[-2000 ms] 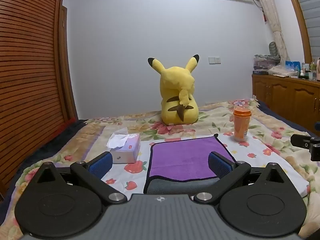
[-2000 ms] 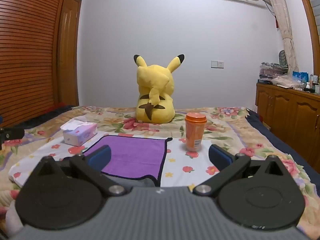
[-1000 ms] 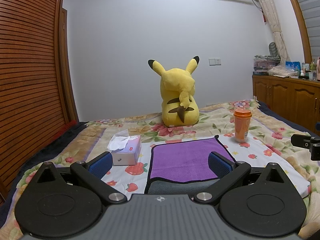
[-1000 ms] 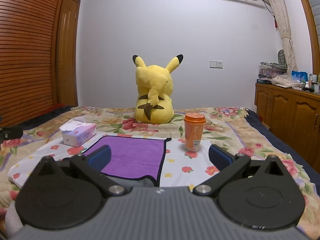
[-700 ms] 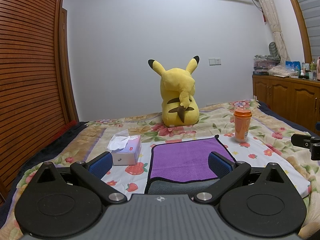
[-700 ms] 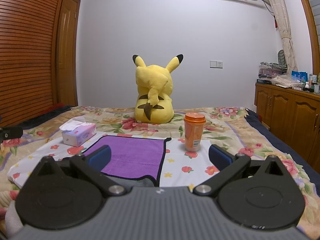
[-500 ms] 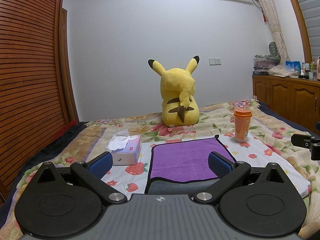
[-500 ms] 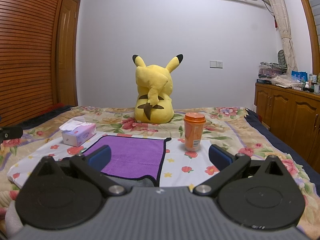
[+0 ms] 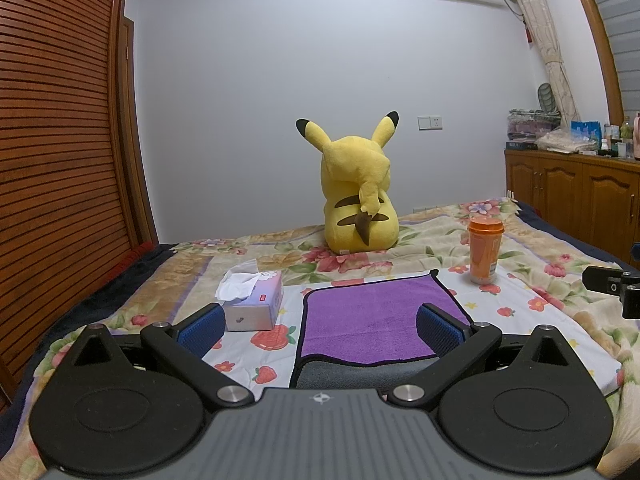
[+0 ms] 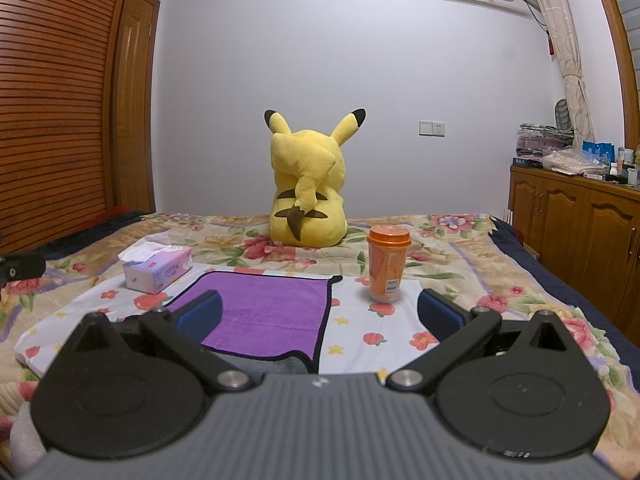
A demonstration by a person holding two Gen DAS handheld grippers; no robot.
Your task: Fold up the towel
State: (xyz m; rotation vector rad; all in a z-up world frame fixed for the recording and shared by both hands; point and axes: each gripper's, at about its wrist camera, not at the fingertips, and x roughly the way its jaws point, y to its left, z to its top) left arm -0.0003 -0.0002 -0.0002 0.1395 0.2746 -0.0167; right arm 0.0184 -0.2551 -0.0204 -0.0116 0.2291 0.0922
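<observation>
A purple towel [image 9: 372, 316] with a dark edge lies folded on the white flowered cloth on the bed; a grey layer shows at its near edge. It also shows in the right wrist view [image 10: 264, 312], left of centre. My left gripper [image 9: 320, 328] is open and empty, held above the towel's near edge. My right gripper [image 10: 318, 316] is open and empty, over the towel's right edge.
A tissue box [image 9: 252, 300] sits left of the towel, an orange cup [image 9: 485, 250] right of it. A yellow plush toy [image 9: 356, 192] sits behind. A wooden cabinet [image 10: 576, 228] stands at the right, a slatted wooden wall [image 9: 56, 160] at the left.
Both views have tilted up very slightly since two seconds ago. The towel and both open grippers are otherwise the same.
</observation>
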